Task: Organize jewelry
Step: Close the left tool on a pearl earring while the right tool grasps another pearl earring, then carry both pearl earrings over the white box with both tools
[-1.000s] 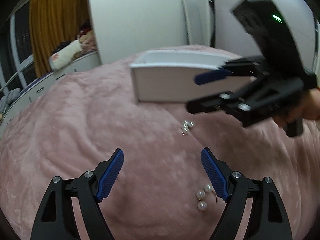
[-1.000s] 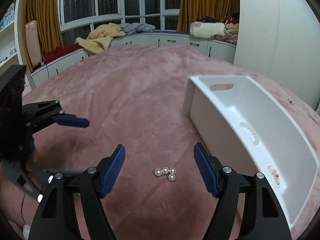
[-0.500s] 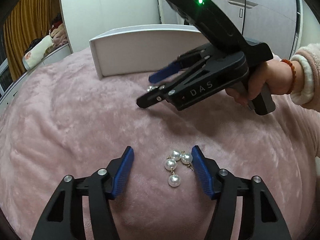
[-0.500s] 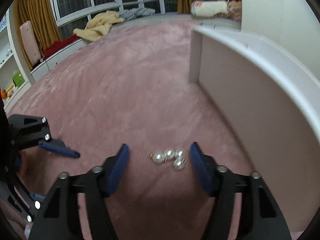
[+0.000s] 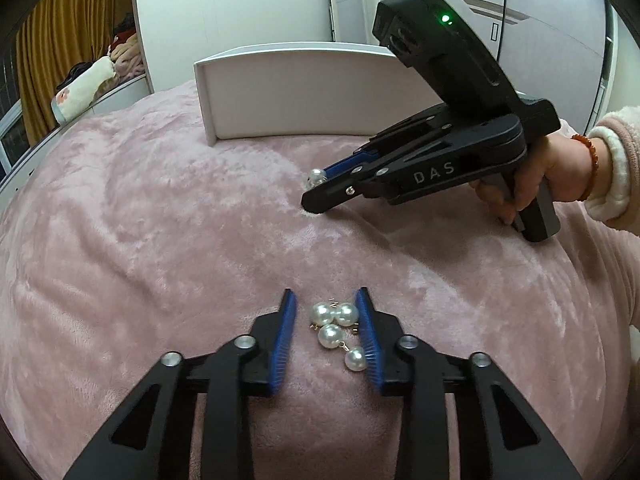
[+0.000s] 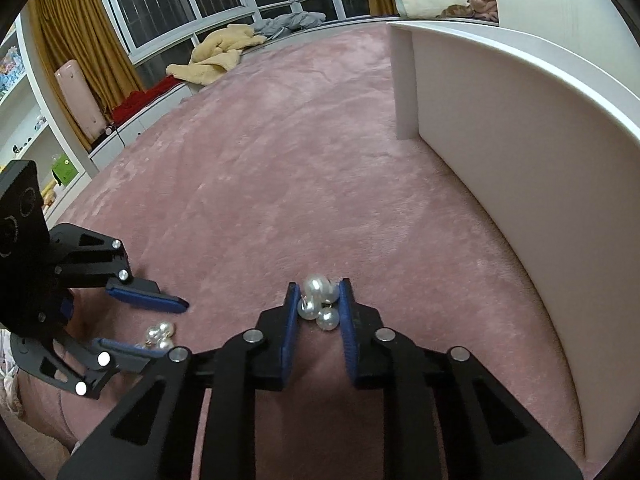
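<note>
Since the frame half a second back, you had narrowed both pairs of fingers around the two pearl clusters and dropped both tools closer to the pink blanket [image 5: 160, 240].

Left gripper [image 5: 325, 304]: the gap had shrunk a lot, but the fingers were not clenched. The near pearl cluster [image 5: 338, 330] lay between the blue pads on the blanket. The right-hand pad [image 5: 370, 344] was touching or just beside the lowest pearl; the left-hand pad stood apart from the cluster. No grasp there. In the right wrist view the same cluster [image 6: 160, 334] sat between the left gripper's [image 6: 156, 326] fingers.

Right gripper [image 6: 319, 296]: the fingers had closed in from a wide spread until both pads sat right against the far pearl cluster [image 6: 318, 304]. It looked pinched from both sides, tips at the blanket. I could not tell whether the cluster was lifted clear of the fabric. From the left wrist view the right gripper [image 5: 316, 196] was angled nose-down with its tip pressed into the blanket, and only one pearl of that cluster [image 5: 317, 176] showed beside the upper finger.

Your right hand [image 5: 536, 176] was wrapped around the handle, fingers on the trigger.

The white tray [image 5: 300, 96] stood on the blanket beyond both clusters. In the right wrist view its outer wall [image 6: 520, 152] filled the right side, nearer than before, interior hidden.
</note>
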### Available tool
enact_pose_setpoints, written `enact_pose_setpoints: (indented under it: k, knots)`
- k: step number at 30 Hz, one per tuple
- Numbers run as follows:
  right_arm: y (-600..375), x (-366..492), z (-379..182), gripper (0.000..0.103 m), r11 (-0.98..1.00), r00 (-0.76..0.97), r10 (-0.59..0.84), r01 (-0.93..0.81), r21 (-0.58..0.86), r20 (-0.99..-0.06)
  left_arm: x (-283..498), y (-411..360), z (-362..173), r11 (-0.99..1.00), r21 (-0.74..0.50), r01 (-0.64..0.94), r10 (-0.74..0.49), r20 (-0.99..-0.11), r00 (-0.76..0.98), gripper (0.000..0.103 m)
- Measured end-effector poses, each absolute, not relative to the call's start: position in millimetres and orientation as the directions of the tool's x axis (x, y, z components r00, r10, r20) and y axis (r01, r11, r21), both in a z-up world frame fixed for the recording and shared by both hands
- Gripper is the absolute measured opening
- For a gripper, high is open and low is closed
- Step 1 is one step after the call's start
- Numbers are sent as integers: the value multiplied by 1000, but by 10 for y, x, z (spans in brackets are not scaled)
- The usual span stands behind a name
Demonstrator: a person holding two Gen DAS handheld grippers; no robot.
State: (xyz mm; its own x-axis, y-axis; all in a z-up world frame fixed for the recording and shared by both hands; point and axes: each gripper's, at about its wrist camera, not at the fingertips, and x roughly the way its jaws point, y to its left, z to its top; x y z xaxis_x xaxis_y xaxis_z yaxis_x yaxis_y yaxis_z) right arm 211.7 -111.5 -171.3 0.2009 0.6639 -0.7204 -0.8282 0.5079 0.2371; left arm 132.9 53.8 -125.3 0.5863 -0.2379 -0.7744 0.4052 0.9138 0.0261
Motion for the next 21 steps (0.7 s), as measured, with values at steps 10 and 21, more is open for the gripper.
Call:
enact_pose_setpoints:
  k: [10, 21]
  knots:
    - [-1287, 1965, -1634, 12, 478, 183, 660, -850, 220, -728, 1370, 535, -1222, 934, 4, 357, -219, -783, 583, 27]
    - [-1666, 1685, -1305, 12, 458, 207, 682, -868, 190, -701, 1470, 409, -1023, 961, 8, 275, -169, -774, 611, 27]
